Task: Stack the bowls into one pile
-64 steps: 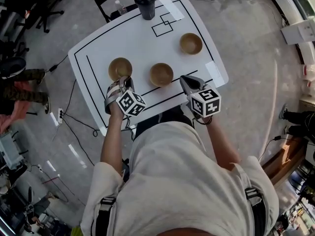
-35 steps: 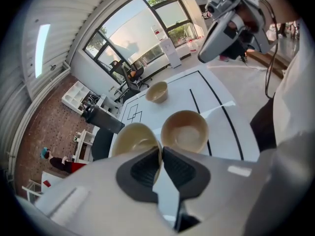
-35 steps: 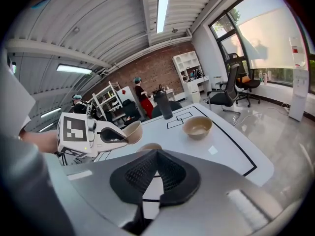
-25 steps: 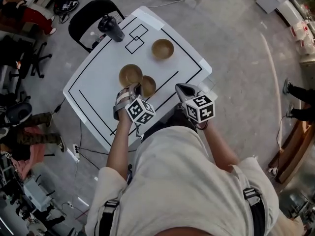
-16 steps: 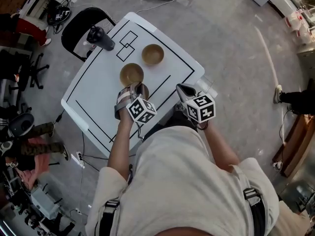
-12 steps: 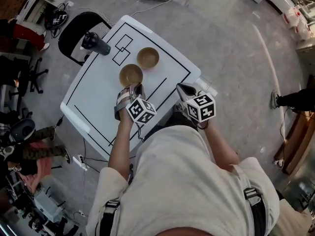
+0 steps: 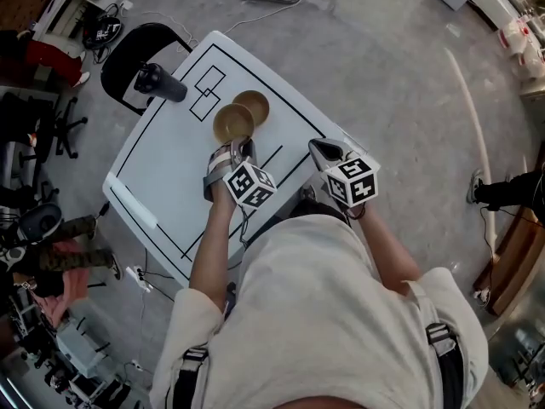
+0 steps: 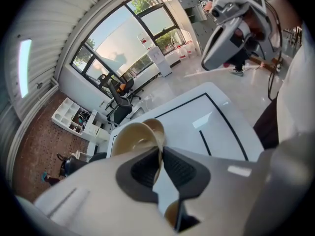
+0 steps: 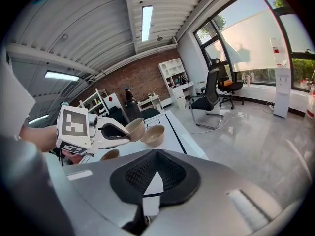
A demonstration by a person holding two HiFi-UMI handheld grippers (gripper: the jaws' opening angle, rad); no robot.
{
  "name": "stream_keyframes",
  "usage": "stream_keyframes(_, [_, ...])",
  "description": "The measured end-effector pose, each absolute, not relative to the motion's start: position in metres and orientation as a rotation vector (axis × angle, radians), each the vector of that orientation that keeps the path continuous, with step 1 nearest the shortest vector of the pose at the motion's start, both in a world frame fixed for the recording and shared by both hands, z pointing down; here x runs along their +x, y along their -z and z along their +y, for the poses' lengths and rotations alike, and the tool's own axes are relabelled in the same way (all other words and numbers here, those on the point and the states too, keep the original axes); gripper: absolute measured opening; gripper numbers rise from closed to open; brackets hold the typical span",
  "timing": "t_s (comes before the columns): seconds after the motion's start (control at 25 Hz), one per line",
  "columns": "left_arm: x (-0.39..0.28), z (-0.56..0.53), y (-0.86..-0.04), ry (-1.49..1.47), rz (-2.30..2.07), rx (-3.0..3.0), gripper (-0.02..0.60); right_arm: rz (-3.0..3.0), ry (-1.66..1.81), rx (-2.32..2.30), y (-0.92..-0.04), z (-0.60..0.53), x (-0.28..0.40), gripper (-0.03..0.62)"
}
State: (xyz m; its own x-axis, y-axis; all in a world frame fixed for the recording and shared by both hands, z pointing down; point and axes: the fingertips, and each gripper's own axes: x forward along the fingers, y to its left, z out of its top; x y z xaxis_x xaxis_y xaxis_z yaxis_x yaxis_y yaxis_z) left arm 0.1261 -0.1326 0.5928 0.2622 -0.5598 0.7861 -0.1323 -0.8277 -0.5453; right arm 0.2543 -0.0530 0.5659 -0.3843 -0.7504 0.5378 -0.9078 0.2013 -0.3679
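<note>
Tabletop (image 7: 170, 169) comes first: white, marked with black lines, and it carries everything the task needs. A dark bottle (image 7: 157, 81) stands at its far left corner, well apart from the work.

Three bowls are in play. One bowl (image 7: 255, 105) rests on the tabletop toward the far right edge. A second, the held bowl (image 7: 232, 123), hangs tilted just beside it. The head view shows their rims overlapping, and I cannot tell whether they touch. The third bowl (image 9: 109, 155) sits low under the left gripper (image 8: 161, 156) and shows only in part.

The left gripper's fingers (image 8: 182, 168) are nearly closed, pinching the thin wall of the held bowl at its rim. The right gripper (image 9: 157, 166) hangs off to the side above the tabletop's near edge, its fingers fully together with nothing in them.

Judging from this, the carry is close to the drop, and the grip is the weak spot. A pinch on one side of the rim lets the bowl swing or slide out. Coming in tilted, its lower rim could catch the resting bowl and push it toward the edge. Let go off-centre, it would sit crooked rather than nest. The low bowl beneath the left gripper could also be knocked.
</note>
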Motion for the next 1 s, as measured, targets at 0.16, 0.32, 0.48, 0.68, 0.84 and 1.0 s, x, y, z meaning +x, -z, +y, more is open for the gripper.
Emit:
stream_keyframes(0.16, [0.138,-0.137,-0.599,1.587,0.625,-2.190,0.029,-2.241,-0.954,1.579,-0.568,-0.057,0.259,0.000])
stream_keyframes(0.32, [0.145,-0.147,-0.605,1.606,0.612,-2.195,0.029,-2.256,-0.943,1.547,-0.568,-0.063,0.258,-0.002])
stream_keyframes(0.48, [0.154,-0.152,-0.611,1.611,0.575,-2.207,0.029,-2.248,-0.953,1.535,-0.572,-0.065,0.262,0.000])
stream_keyframes(0.68, [0.161,-0.160,-0.617,1.624,0.536,-2.181,0.032,-2.242,-0.961,1.549,-0.574,-0.074,0.270,0.000])
stream_keyframes(0.84, [0.166,-0.162,-0.622,1.628,0.505,-2.180,0.032,-2.234,-0.966,1.571,-0.574,-0.081,0.277,-0.001])
stream_keyframes(1.0, [0.169,-0.164,-0.627,1.631,0.486,-2.185,0.032,-2.224,-0.975,1.578,-0.577,-0.083,0.279,0.000])
